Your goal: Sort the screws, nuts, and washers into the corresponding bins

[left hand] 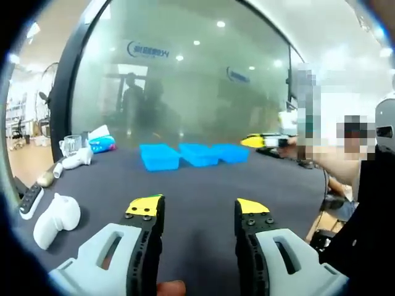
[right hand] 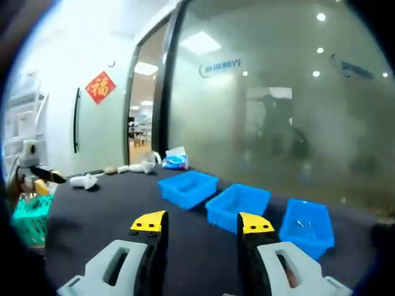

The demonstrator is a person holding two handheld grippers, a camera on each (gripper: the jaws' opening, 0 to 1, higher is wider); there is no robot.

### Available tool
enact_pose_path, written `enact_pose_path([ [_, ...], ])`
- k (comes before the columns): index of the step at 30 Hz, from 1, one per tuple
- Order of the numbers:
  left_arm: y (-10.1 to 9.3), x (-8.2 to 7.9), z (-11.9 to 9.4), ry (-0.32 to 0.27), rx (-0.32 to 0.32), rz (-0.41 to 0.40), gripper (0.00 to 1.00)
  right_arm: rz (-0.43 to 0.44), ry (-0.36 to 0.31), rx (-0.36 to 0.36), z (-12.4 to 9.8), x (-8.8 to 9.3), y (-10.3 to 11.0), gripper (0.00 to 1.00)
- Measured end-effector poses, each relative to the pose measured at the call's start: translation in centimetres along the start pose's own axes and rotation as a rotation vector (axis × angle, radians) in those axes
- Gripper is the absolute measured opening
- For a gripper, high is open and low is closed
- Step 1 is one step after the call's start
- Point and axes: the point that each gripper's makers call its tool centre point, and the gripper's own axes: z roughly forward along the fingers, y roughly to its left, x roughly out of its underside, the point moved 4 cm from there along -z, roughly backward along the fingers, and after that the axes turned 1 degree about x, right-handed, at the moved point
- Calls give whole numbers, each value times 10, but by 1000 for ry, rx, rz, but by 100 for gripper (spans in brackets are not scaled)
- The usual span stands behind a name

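Both grippers, left and right, spread, holding nothing. 3 blue bins ahead of right jaws; tiny fasteners in rightmost bin. Risk: small parts slip, wrong bin.

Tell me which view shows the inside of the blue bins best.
The right gripper view: the blue bins sit close and angled, so their insides show, with small parts in the rightmost. In the left gripper view the bins are far, low and blurred.
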Motion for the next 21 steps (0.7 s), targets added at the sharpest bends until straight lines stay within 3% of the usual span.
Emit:
enact_pose_path([
  [4,-5,-1,1,5,8,11,45,21,-48,51,-47,0,1,42],
  [9,-8,-6,0,-5,5,21,47,41,-91,95,-87,3,1,43],
  [16,-11,-14,-3,-20,7,40,47,14,-108,136,-127,12,-3,54],
  [21,-13,-15,-7,-23,7,47,47,34,-119,163,-141,15,-8,55],
])
